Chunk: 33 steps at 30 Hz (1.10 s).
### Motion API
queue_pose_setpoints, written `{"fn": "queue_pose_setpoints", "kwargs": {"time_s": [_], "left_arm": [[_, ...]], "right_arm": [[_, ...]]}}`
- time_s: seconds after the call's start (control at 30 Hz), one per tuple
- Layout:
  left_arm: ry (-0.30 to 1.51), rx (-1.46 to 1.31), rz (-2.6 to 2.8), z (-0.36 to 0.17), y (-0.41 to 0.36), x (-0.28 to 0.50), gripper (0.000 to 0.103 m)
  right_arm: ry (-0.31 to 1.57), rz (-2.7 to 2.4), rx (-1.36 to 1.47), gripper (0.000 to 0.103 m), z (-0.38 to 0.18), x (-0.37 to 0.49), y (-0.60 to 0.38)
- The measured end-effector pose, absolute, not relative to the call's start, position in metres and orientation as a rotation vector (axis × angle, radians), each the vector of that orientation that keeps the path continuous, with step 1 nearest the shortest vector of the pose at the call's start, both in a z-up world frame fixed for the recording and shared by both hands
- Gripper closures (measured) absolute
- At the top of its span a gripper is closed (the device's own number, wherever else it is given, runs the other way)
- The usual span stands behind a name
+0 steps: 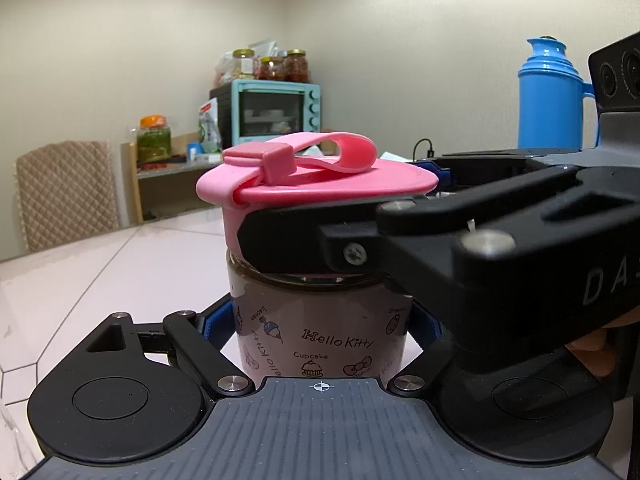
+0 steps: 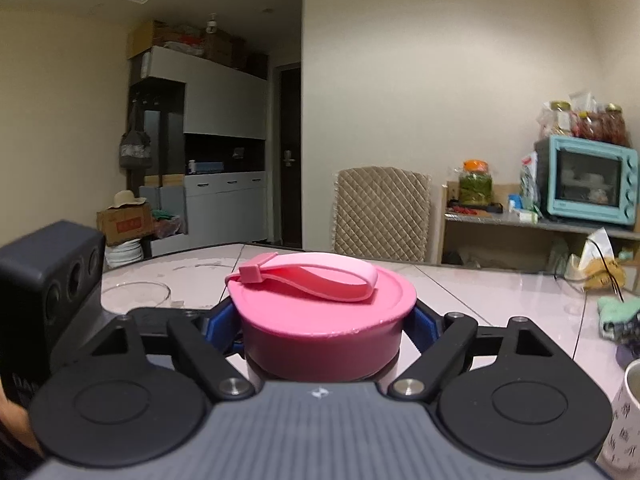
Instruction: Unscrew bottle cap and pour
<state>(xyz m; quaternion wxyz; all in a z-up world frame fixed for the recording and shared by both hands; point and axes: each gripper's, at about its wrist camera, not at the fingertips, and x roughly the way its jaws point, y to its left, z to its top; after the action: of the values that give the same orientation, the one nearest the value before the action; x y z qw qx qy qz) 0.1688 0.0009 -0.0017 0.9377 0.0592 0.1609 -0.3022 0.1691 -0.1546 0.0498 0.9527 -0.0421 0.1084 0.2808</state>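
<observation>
Bottle: squat clear-walled bottle with cartoon print and dark brownish contents (image 1: pixel 320 336), standing upright on the pale tiled tabletop (image 1: pixel 120 264), between the fingers of the left claw (image 1: pixel 320 320).
Cap: wide round pink plastic screw cap with a soft pink loop strap lying across its top (image 2: pixel 320 312); on the bottle neck, not yet off.
Left claw: closed on the bottle body, blue pads (image 1: pixel 216 320) pressed to both sides, low on the wall.
Right claw: closed around the cap skirt (image 2: pixel 320 320), blue pads at its left and right; seen from the left wrist, it reaches in from the right, above the left claw.
Handling, bottle: judged stiff, smooth, likely glass or hard plastic, so slippery and breakable; the liquid adds weight. Hold at mid-body, firmly, below the shoulder.
Handling, cap: rigid skirt, smooth sides; grip the skirt, not the floppy strap. May slip under torque.
Writing: "Hello Kitty" and "Cupcake" on the bottle; smaller words too blurred. "DA…" partly readable on the right claw's housing.
Nearby: clear glass bowl (image 2: pixel 134 294) ahead-left of the right claw; printed white cup (image 2: pixel 626 412) at its right edge, either a possible pour target.
Background: blue thermos flask (image 1: pixel 554 96), teal toaster oven (image 1: pixel 276 110).
</observation>
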Motion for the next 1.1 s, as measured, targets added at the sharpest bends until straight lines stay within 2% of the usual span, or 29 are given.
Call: {"fn": "queue_pose_setpoints", "kwargs": {"time_s": [0.43,0.53,0.6,1.1], "left_arm": [[0.329,0.12,-0.618,-0.002,0.001,0.169,0.013],[0.329,0.12,-0.618,-0.002,0.001,0.169,0.013],[0.329,0.121,-0.617,-0.002,0.002,0.169,0.013],[0.329,0.12,-0.618,-0.002,0.002,0.17,0.013]], "right_arm": [[0.194,0.982,-0.063,0.018,0.048,0.208,-0.205],[0.195,0.92,-0.074,0.016,0.052,0.198,-0.199],[0.201,0.853,-0.088,0.01,0.055,0.188,-0.194],[0.221,0.58,-0.101,0.009,0.06,0.155,-0.159]]}}
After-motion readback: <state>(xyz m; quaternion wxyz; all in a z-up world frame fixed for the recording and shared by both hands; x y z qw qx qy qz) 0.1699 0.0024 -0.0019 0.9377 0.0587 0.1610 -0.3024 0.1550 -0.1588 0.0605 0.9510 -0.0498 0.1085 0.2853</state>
